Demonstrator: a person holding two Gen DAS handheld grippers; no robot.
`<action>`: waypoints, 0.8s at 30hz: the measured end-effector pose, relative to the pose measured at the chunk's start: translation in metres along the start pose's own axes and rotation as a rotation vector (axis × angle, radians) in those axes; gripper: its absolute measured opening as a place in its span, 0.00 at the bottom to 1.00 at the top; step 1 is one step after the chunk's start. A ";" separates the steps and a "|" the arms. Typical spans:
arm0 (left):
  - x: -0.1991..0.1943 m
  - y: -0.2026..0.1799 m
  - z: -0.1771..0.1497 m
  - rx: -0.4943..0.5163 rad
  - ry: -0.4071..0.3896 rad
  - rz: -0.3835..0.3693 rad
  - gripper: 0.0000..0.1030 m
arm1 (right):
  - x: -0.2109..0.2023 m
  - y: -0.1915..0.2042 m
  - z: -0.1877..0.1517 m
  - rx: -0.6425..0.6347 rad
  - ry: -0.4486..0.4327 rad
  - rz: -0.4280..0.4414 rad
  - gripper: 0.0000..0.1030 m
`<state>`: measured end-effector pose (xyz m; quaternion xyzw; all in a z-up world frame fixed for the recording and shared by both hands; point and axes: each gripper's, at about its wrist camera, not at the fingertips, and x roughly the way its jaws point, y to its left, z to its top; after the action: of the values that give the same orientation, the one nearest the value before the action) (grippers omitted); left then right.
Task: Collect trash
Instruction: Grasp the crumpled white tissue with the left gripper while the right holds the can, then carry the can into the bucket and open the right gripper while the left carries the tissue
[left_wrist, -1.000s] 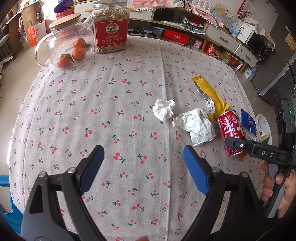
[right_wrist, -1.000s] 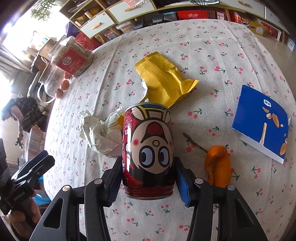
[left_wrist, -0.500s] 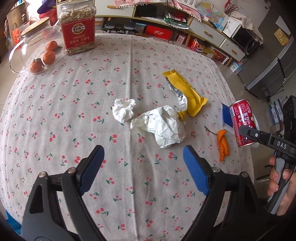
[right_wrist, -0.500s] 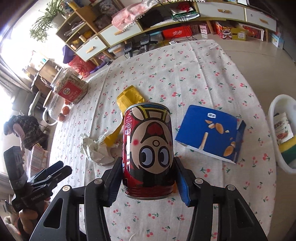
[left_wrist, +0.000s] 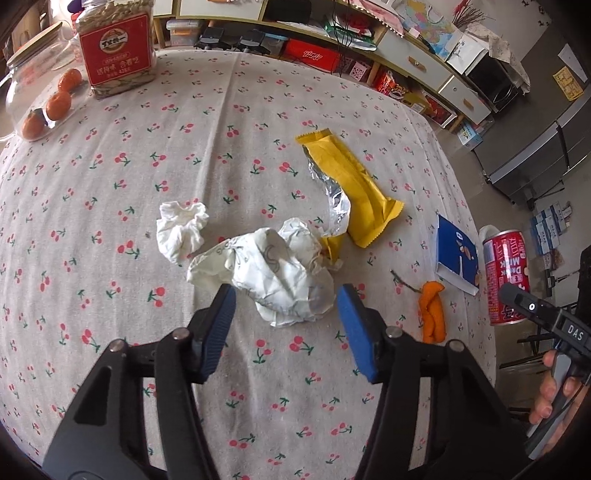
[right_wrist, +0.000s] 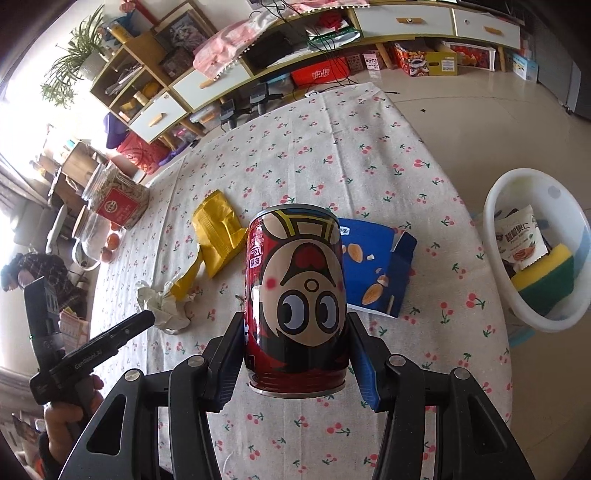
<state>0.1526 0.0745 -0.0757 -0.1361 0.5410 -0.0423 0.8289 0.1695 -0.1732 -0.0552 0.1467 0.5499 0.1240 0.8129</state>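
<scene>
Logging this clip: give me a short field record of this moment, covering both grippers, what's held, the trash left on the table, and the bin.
right gripper: shut on red can, lifted above the table
left gripper: open, fingers either side of the crumpled white wrapper
trash on tablecloth: crumpled tissue, yellow wrapper, blue box, orange peel
bin: white tub beside the table edge, holding a snack packet and a sponge
non-trash: seed jar, glass jar of oranges
</scene>
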 end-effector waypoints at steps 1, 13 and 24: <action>0.003 0.000 0.000 0.003 0.002 0.013 0.52 | -0.001 -0.002 0.000 -0.001 -0.001 -0.001 0.52; 0.006 -0.008 -0.007 0.065 -0.013 0.031 0.30 | -0.007 -0.013 -0.005 0.008 -0.003 -0.014 0.52; -0.015 0.000 -0.009 0.065 -0.049 0.022 0.27 | -0.019 -0.026 -0.004 0.021 -0.028 -0.018 0.52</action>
<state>0.1385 0.0762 -0.0657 -0.1041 0.5205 -0.0477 0.8462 0.1597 -0.2037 -0.0499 0.1522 0.5409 0.1087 0.8200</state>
